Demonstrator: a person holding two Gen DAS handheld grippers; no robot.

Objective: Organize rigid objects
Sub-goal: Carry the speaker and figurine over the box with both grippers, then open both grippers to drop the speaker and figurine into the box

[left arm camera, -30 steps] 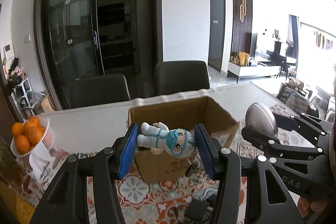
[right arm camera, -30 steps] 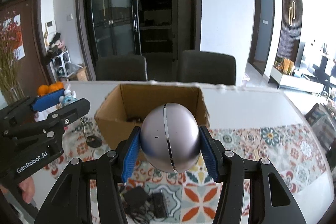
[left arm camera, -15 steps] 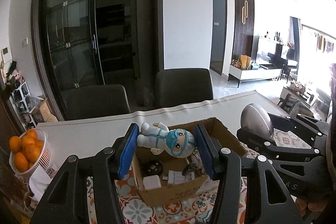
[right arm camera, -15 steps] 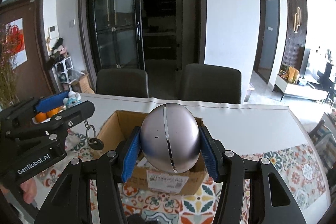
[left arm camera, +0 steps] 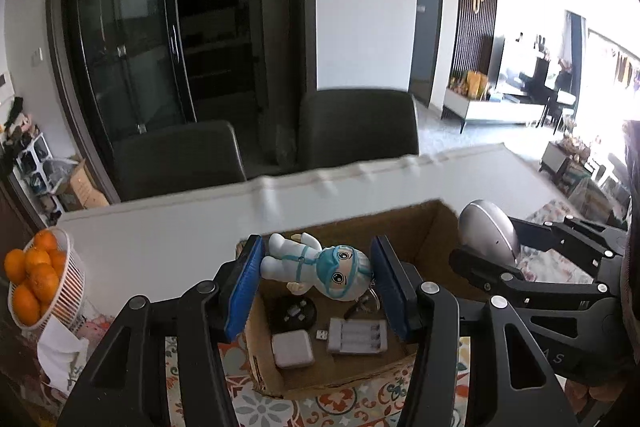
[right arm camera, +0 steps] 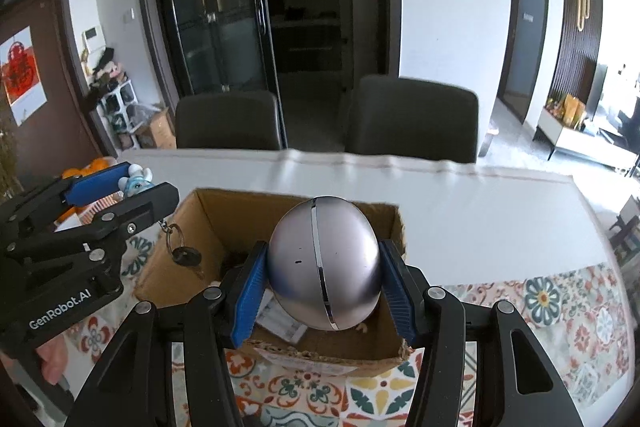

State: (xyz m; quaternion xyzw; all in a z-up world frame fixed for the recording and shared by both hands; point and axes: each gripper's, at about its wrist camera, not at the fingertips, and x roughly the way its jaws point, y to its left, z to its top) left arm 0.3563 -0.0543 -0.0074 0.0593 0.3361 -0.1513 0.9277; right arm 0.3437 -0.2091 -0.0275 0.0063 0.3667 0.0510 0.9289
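Looking into the cardboard box (left arm camera: 424, 227), only the left wrist view reveals a white charger (left arm camera: 293, 349) and battery case (left arm camera: 357, 336). Above it, the left gripper (left arm camera: 316, 273) pinches a glossy doll keychain (left arm camera: 320, 265); the right gripper (right arm camera: 323, 277) clamps a smooth silver egg-shaped device (right arm camera: 323, 263).

A white basket of oranges (left arm camera: 38, 279) stands on the worktop (left arm camera: 192, 227) far left of the tongs. Two dark chairs (right arm camera: 412, 119) and glass-fronted cabinet doors (right arm camera: 216, 11) lie beyond them.
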